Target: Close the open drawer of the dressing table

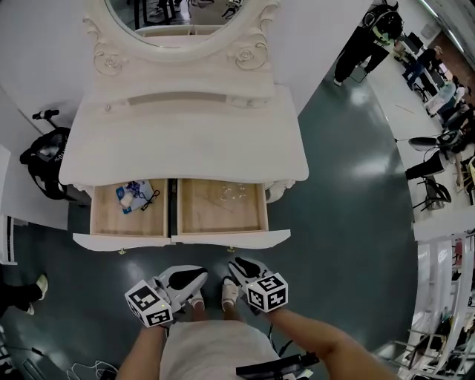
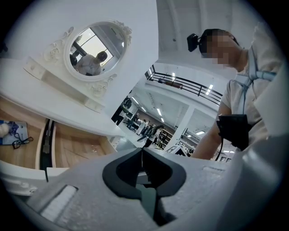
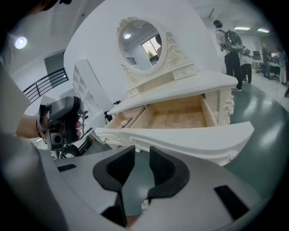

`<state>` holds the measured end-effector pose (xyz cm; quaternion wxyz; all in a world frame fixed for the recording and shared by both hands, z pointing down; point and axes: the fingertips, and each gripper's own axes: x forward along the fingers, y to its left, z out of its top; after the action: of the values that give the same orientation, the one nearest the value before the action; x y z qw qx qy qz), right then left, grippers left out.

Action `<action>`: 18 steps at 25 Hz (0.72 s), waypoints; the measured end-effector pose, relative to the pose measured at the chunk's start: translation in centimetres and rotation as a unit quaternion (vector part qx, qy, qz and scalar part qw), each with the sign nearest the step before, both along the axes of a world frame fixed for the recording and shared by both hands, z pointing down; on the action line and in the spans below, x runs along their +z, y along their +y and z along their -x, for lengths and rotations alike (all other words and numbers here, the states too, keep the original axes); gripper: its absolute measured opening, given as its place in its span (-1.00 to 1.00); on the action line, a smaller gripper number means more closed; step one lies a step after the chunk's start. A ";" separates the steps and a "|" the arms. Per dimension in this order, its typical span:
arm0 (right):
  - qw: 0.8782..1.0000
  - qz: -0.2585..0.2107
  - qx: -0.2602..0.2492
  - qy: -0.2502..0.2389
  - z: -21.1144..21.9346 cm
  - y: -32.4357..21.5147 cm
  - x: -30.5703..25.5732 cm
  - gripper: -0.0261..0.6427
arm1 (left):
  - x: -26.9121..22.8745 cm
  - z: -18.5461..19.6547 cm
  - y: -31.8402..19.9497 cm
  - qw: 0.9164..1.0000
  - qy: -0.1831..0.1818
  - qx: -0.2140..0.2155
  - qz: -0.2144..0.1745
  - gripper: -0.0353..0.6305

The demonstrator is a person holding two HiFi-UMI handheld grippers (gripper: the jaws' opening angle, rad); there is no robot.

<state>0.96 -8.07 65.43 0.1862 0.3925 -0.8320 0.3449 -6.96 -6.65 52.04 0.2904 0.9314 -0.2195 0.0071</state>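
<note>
Dressing table [image 1: 185, 141], white, oval mirror [image 1: 178, 22] at its back edge. Both drawers under the front edge are pulled out, the left drawer [image 1: 111, 217] holding a blue packet [image 1: 133, 194], the right drawer [image 1: 223, 214] beside it. Left gripper [image 1: 199, 276], fingers closed on nothing; right gripper [image 1: 236, 264], fingers apart and empty; both near the drawer fronts, not touching.

A glossy dark green floor [image 1: 356, 193] mirrors the overhead lighting in a large hall backed by a white wall [image 1: 37, 59]. People [image 1: 371, 37] stand at the far right, near black chairs [image 1: 434, 191]. Strip lights [image 2: 159, 111] line the ceiling beyond a dark railing [image 2: 189, 85], and white shelving [image 3: 88, 85] stands to one side.
</note>
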 end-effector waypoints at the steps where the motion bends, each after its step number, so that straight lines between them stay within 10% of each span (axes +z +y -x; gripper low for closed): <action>1: 1.000 0.003 0.002 0.003 0.0 -0.1 0.4 -0.59 | 0.2 -0.1 0.0 1.000 0.001 0.002 0.001 -0.87; 18: 0.996 0.040 0.050 0.060 -1.0 -1.8 6.4 -0.53 | 2.1 -0.8 -0.2 1.000 0.008 0.024 0.018 -0.87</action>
<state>1.94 -9.91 71.82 0.2342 0.4460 -0.7839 0.3629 -6.20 -6.87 54.12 0.3083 0.9311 -0.1946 0.0105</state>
